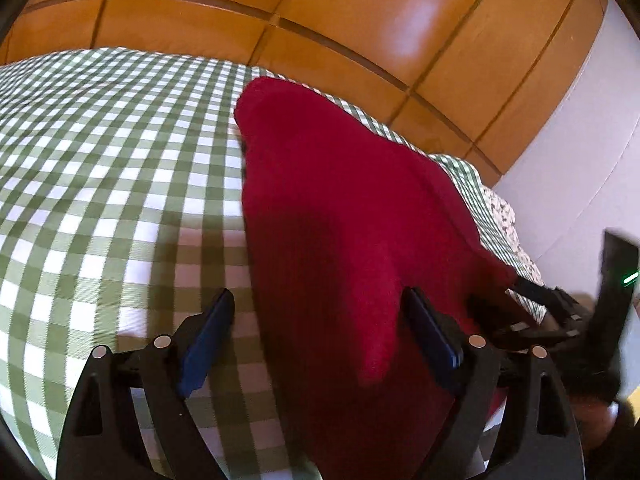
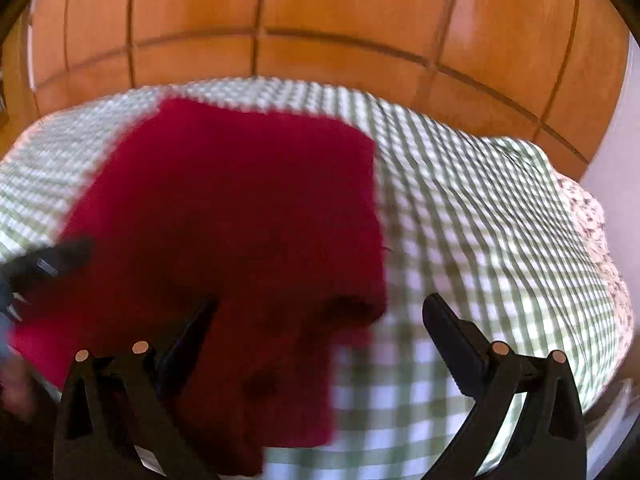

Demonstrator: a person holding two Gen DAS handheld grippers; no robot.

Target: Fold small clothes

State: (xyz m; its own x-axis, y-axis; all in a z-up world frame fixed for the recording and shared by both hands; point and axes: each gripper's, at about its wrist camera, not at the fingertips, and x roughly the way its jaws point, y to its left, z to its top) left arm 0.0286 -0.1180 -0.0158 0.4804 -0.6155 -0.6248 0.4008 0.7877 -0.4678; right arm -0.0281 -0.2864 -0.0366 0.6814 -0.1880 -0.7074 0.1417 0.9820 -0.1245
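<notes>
While red fleecy knit garment [image 1: 340, 220] lies flat on green-checked bed cover [image 1: 100, 160] — soft, light, limp; take near corners. Left gripper [image 1: 320, 312] jaws spread over near edge — right gripper [image 2: 320, 320] likewise, nothing pinched.

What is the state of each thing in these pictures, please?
Red cloth: lying on the bed, partly folded over, not gripped.
Left gripper: open, fingers astride the cloth's near edge, not pressing it.
Right gripper: open, above the cloth's right edge, picture blurred.
Checked bedcover: spread on the bed, slightly wrinkled.
Wooden wardrobe doors: closed.
</notes>
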